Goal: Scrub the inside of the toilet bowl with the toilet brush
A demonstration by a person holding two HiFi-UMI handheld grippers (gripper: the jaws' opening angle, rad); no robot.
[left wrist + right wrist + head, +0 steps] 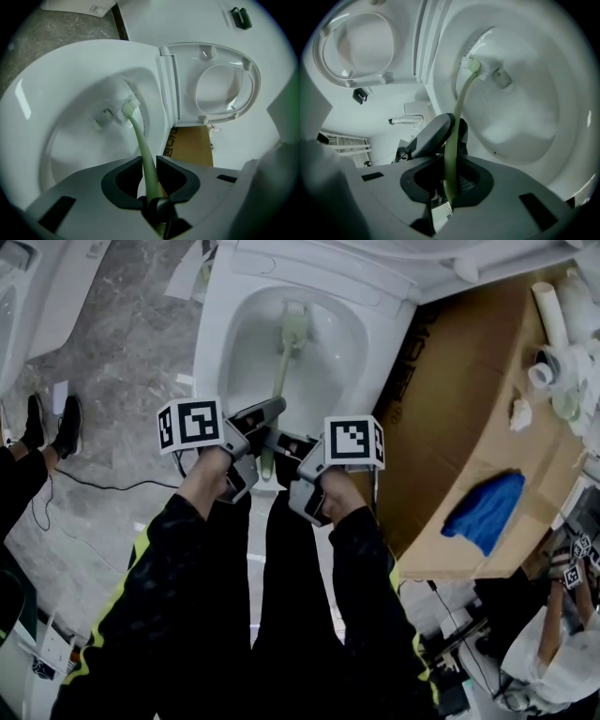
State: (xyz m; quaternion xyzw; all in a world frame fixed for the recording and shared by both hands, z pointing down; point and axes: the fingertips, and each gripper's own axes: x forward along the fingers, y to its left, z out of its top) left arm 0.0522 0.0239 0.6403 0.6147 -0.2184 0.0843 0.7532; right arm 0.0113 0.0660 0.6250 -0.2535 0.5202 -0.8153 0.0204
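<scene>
You hold the toilet brush [280, 371] with both claws at once. In the head view it sits in the upper middle of the frame. Its pale green handle runs from your grippers up into the toilet bowl [212, 343], and the head lies against the bowl's inner wall at the far end.

Your left gripper [272, 412] is clamped narrow on the handle. In the left gripper view the green shaft [140, 140] passes straight between the dark jaw tips of that gripper [149, 161], which press it from both sides. The white bristles show at centre frame, against the curved wall of the bowl [70, 84]. The raised seat and lid [225, 84] stand at the upper right.

Your right gripper [285, 442] grips the same handle just below the left one, nearer to you. In the right gripper view the shaft [459, 108] rises from between the jaws of that gripper [450, 185], which close on it. The left gripper [431, 136] sits just ahead on the handle. The brush head touches the bowl's wall [525, 93] at upper centre.

At the right of the head view, a cardboard box [469, 381] stands beside the toilet with a blue cloth [486, 507] on it. A cable [94, 486] trails across the stone floor [112, 362] at the left.
</scene>
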